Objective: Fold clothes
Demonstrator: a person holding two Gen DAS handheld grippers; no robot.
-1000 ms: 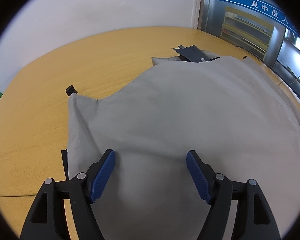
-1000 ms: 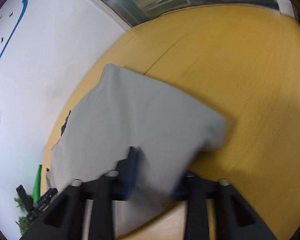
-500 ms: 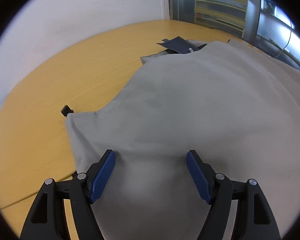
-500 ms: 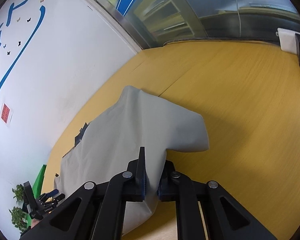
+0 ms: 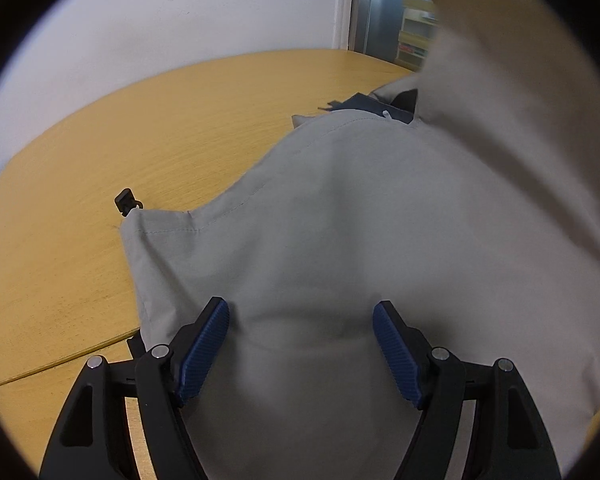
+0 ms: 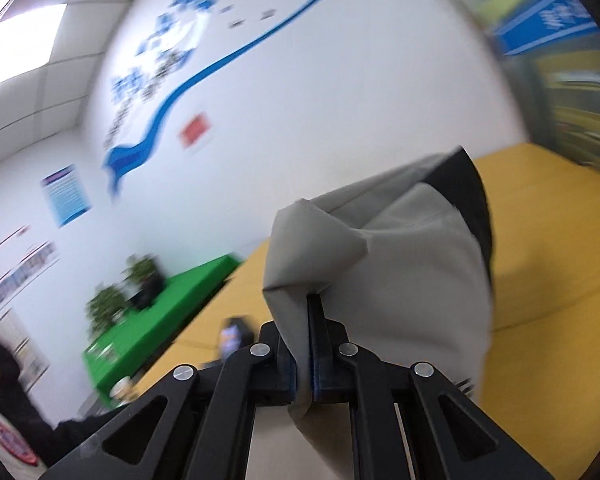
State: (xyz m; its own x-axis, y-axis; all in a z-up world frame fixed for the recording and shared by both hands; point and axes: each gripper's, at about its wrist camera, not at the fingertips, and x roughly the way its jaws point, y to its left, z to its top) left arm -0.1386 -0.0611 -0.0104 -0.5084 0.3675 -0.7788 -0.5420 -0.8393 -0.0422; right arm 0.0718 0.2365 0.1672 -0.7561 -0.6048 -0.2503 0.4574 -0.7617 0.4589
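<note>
A light grey garment (image 5: 340, 216) with a dark lining lies on the wooden table (image 5: 140, 132). My left gripper (image 5: 300, 344) is open, its blue pads either side of a bump of grey cloth, not pinching it. My right gripper (image 6: 310, 344) is shut on a fold of the same grey garment (image 6: 400, 264) and holds it lifted above the table; its dark lining (image 6: 470, 196) shows at the far edge. In the left wrist view the raised cloth (image 5: 500, 60) hangs blurred at the upper right.
A small black toggle (image 5: 125, 201) lies on the table by the garment's left corner. A table seam (image 5: 60, 364) runs at the lower left. In the right wrist view a green table (image 6: 160, 316) with plants stands beyond the table's edge.
My right gripper has lifted its pinched fold high and swung it over, so the view now faces the wall. The raised cloth has come into the left wrist view. My left gripper stays open.
</note>
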